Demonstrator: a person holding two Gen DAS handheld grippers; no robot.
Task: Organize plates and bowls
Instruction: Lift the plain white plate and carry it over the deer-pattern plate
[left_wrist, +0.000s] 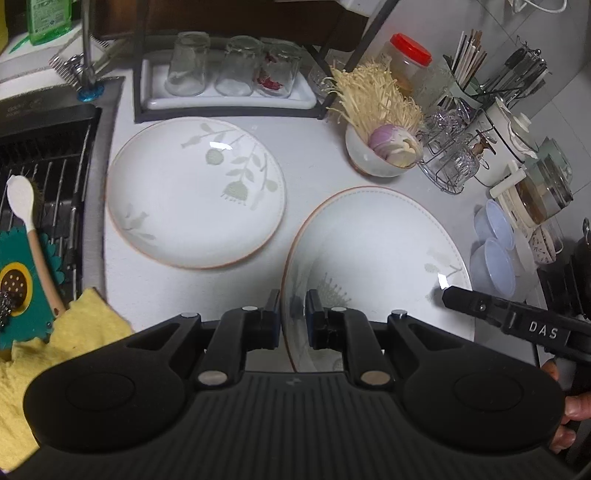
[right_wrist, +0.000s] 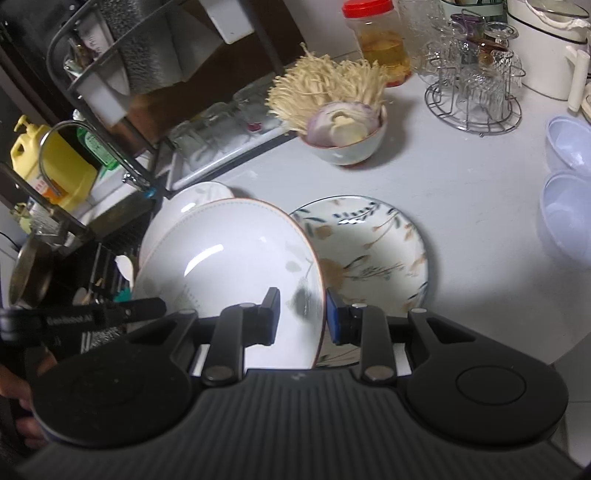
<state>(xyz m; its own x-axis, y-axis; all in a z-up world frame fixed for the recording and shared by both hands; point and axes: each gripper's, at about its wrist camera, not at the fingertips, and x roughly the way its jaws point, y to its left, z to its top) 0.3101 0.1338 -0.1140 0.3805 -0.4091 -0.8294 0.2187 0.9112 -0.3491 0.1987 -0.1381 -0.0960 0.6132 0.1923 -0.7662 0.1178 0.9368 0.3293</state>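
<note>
Both grippers grip 1 large white ceramic plate with a thin brown rim and pale green leaf print (left_wrist: 373, 251), which tilts above the light grey desk (left_wrist: 306, 155). The left hand-held gripper (left_wrist: 293, 314) has its jaws nearly closed on the plate's left rim, 1 pad on each face. The right hand-held gripper (right_wrist: 301, 314) clamps the opposite rim the same way, its jaws a little wider.

In the left wrist view, a second white leaf-print plate (left_wrist: 195, 192) lies flat on the desk, just left of the held plate and near the black sink rack (left_wrist: 44, 147). In the right wrist view, a round plate with blue and tan flower sprigs (right_wrist: 373, 254) lies flat on the desk, partly hidden behind the held plate's right edge. A white ceramic bowl holding enoki mushrooms and cut onion (right_wrist: 347, 144) stands farther back. 2 translucent plastic bowls (right_wrist: 569, 195) sit at the right.
</note>
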